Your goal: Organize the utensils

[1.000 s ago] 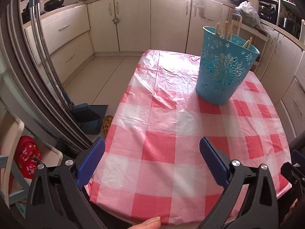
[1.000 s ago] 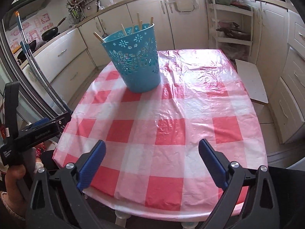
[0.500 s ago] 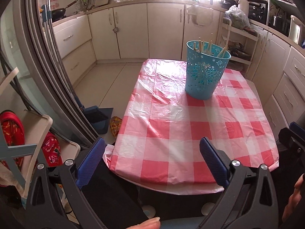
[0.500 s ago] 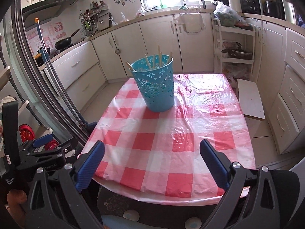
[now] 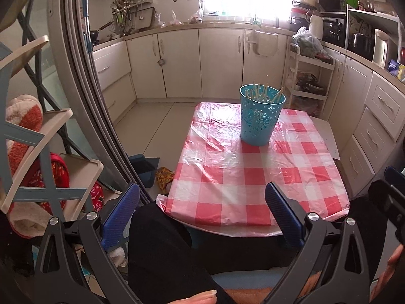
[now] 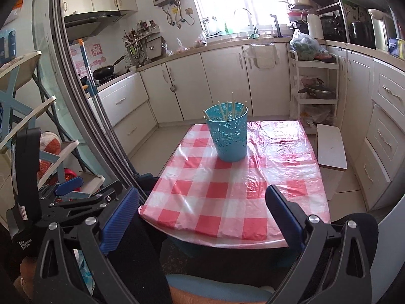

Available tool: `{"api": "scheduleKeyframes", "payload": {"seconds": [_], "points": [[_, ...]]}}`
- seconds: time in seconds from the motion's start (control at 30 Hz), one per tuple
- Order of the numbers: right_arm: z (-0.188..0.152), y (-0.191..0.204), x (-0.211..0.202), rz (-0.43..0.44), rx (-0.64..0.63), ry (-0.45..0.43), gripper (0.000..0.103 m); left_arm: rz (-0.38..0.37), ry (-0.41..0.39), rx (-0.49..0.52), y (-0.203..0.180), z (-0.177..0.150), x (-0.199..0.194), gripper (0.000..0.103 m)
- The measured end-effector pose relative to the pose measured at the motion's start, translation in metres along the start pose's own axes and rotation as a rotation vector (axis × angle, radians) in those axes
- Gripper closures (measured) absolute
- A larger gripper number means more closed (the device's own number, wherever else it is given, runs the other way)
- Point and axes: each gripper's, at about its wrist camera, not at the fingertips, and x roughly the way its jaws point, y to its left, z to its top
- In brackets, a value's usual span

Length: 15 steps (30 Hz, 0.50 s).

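A blue perforated basket [image 5: 260, 119] [image 6: 229, 134] stands upright on the far half of a table with a red-and-white checked cloth [image 5: 253, 177] [image 6: 238, 190]. Several pale wooden chopsticks [image 5: 262, 93] [image 6: 227, 110] stick up out of it. My left gripper [image 5: 202, 212] is open and holds nothing, well short of the table's near edge. My right gripper [image 6: 202, 215] is likewise open, with nothing between its fingers, back from the table. The left gripper [image 6: 65, 197] also shows at the lower left of the right wrist view.
Cream kitchen cabinets [image 5: 202, 60] run along the back and right walls. A white rack [image 5: 311, 81] stands behind the table and a white board [image 6: 331, 147] lies at its right. A shelf unit [image 5: 38, 136] and a curved door frame [image 5: 83, 101] stand left. A person's dark-clothed legs [image 5: 164, 253] are below.
Both grippers have pulled back and risen away from the table, so the basket now looks smaller and farther off. Both stay open.
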Motion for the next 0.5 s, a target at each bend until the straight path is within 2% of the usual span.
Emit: {"api": "scheduleKeyframes", "payload": {"seconds": [0.2,0.5], "points": [[-0.019,0.007,-0.023,-0.008,0.026,-0.035,0.007,-0.018,-0.046,-0.005,-0.004,-0.010,-0.028,0.008],[-0.018,0.008,-0.037,-0.031,0.028,-0.077,0.007,-0.029,-0.080,-0.001,-0.010,-0.015,-0.046,0.008]]}}
